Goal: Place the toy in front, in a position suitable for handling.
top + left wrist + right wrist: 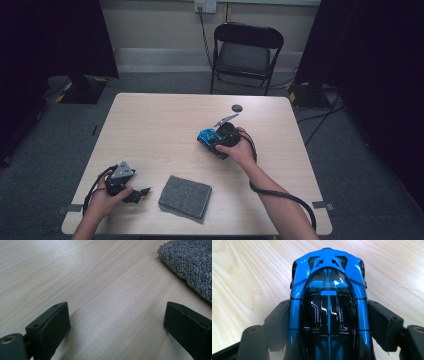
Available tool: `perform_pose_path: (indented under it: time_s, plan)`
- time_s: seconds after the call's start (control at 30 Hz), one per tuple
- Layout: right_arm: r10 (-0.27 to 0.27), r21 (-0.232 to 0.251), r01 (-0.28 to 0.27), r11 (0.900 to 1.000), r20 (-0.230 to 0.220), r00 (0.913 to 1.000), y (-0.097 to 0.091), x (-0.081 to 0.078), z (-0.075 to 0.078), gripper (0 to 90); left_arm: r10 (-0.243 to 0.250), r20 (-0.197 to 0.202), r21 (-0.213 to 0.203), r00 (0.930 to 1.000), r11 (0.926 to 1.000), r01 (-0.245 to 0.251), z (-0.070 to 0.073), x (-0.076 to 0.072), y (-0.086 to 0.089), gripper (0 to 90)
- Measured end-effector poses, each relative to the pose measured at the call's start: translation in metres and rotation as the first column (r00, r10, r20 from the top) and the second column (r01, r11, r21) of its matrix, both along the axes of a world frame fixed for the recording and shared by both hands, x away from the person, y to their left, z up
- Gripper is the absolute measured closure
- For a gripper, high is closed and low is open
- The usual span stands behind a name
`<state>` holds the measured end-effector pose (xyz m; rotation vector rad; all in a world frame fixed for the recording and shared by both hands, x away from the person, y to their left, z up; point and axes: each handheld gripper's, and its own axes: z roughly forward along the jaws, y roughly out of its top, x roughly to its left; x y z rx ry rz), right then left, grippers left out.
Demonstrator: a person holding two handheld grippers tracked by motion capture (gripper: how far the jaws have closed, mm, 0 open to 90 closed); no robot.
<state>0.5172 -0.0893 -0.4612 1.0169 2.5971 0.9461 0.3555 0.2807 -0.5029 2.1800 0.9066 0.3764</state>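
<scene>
R gripper [328, 322] jaws clamp blue toy car [328, 290] sides; L gripper [117, 330] jaws wide apart, holding nothing.

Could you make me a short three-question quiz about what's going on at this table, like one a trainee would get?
1. True or false: the right gripper has its jaws on the sides of the blue toy car.
2. What lies nearest the left gripper? A) grey folded cloth B) small dark disc C) folding chair
3. Fill in: the left gripper's jaws stand ____ with only bare table between them.

Key
1. True: in the right gripper view the pads press the car's flanks.
2. A: the cloth lies just beside it near the table's front edge.
3. Open.
</scene>
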Motion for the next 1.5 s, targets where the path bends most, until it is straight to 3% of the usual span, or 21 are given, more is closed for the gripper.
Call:
perform_pose_path:
  time_s: [0.37,0.93,1.1,1.23,1.33,1.5]
  plan:
    - [0.04,-0.013,-0.04,0.9991,-0.008,0.9992,0.01,0.004,-0.02,27.6,0.001,0.002,-0.002,1.0,1.0,-0.001,0.0,0.0,0.0,6.0]
    - [0.077,-0.034,-0.076,0.9965,0.032,0.9965,0.009,0.002,-0.021,24.2,-0.001,0.0,0.001,1.0,1.0,0.001,0.0,0.0,0.0,6.0]
    - [0.073,0.03,-0.074,0.9968,0.035,0.9967,0.0,-0.003,-0.015,16.3,0.0,0.0,0.001,1.0,1.0,0.0,0.0,0.0,0.0,6.0]
    - [0.05,0.055,-0.053,0.9971,0.054,0.9973,-0.014,-0.01,-0.009,13.8,0.0,0.0,0.0,1.0,1.0,0.0,0.0,0.0,0.0,6.0]
    - [0.021,0.106,-0.027,0.994,0.059,0.9981,-0.025,-0.019,-0.008,13.7,0.0,0.0,0.001,1.0,1.0,0.0,0.0,0.0,0.0,6.0]
    - [-0.008,0.101,0.0,0.9949,0.083,0.9965,-0.036,-0.031,-0.019,13.4,0.001,0.0,0.002,1.0,1.0,-0.001,0.0,0.0,0.0,6.0]
